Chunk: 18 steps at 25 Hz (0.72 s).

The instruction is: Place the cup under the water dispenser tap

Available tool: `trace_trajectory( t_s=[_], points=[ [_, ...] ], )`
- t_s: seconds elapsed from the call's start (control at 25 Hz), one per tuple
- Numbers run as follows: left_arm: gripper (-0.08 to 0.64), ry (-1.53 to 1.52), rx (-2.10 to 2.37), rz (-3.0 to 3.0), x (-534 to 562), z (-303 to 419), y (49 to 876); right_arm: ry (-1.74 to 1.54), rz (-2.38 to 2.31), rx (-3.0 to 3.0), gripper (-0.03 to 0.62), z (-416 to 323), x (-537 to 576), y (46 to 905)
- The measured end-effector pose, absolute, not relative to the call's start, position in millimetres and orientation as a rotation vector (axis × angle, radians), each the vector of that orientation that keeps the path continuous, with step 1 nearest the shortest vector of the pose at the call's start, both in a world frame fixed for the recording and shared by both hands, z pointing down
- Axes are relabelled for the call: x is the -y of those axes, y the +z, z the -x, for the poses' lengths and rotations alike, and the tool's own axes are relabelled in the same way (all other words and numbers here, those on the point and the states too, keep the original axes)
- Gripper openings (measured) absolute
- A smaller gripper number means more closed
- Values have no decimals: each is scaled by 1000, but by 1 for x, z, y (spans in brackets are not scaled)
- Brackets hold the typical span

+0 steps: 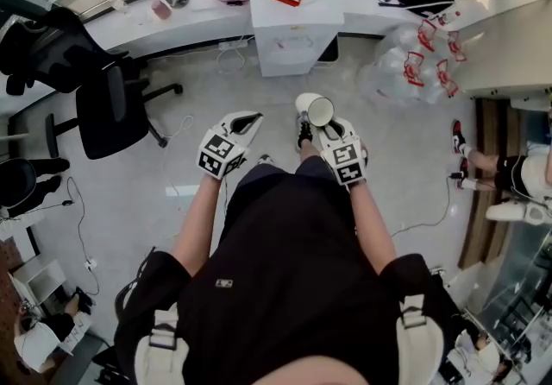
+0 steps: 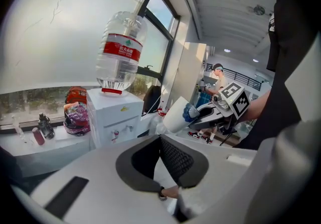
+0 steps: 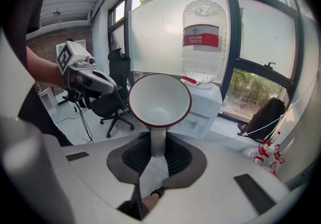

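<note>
The right gripper (image 3: 158, 142) has its fingers (image 3: 138, 156) part way apart, pinching a narrow white part of the cup (image 3: 159, 100) just below the bowl. Whether that part is a handle or the wall is unclear. The cup is white with a red rim and tipped so its mouth faces back at the gripper. It is held in the air in front of the person, above the floor (image 1: 259, 85). The left gripper (image 2: 160, 142) is beside it but apart from it, its fingers (image 2: 176, 160) pressed together on nothing.

Ahead of both grippers, bare floor lies open up to the dispenser (image 1: 293, 34). This is a white box standing against the counter (image 1: 172, 21) under the window, well apart from the cup. Two small taps (image 2: 116, 134) sit on its front. A bottle (image 3: 203, 39) with a red label stands upside down on top. A black chair (image 1: 108, 111) stands left of the open stretch. A heap of clear bags (image 1: 414, 64) with red marks lies right of the dispenser. Another person (image 1: 509, 172) shows at the right edge, cut off by it.

In the head view the bottle is cut off at the top edge, the cup covers the right fingertips, and the taps are too small to make out.
</note>
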<state>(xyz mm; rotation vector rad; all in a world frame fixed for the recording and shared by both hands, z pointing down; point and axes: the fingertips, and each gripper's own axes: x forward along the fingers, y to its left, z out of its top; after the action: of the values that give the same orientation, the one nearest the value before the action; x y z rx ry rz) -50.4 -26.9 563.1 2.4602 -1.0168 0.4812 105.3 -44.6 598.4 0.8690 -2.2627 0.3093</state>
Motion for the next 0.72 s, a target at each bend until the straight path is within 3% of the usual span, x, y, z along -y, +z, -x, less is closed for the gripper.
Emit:
trace_trajectory(
  t_s=[0.72],
  points=[
    [0, 532, 949, -2413, 92, 7, 576, 378, -763, 2256, 48, -122, 127, 629]
  ],
)
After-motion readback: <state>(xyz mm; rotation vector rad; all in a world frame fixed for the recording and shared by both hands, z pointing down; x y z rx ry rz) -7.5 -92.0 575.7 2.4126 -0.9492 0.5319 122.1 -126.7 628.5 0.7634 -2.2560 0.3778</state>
